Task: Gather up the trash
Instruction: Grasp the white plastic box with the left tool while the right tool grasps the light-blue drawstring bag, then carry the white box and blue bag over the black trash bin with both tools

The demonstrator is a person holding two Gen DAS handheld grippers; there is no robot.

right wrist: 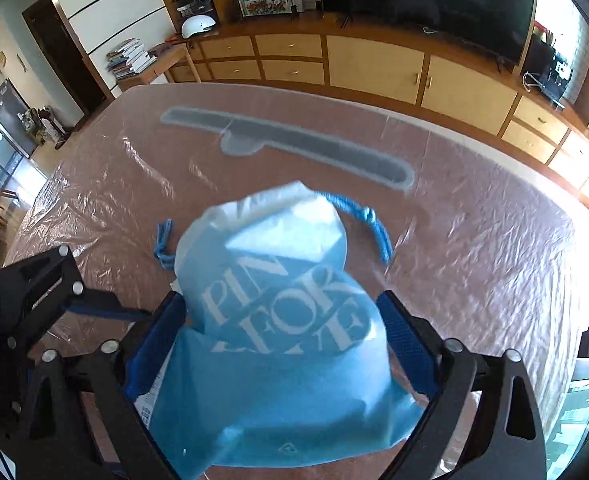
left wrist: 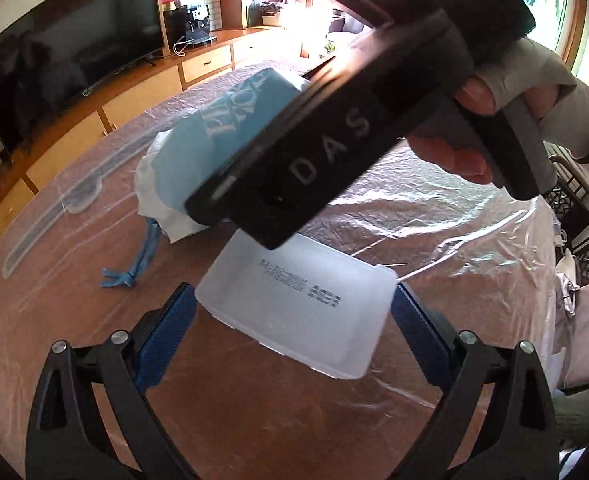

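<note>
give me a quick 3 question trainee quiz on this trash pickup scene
1. True or false: the left gripper holds the white plastic container.
2. What sits between the right gripper's fingers? A) blue drawstring bag B) a book C) a bottle
3. Fill in: the table is covered with clear plastic ____.

Key: 1 true; 2 A; 3 sheet.

White tray (left wrist: pixel 298 304) between claw (left wrist: pixel 294 312) fingers
</note>
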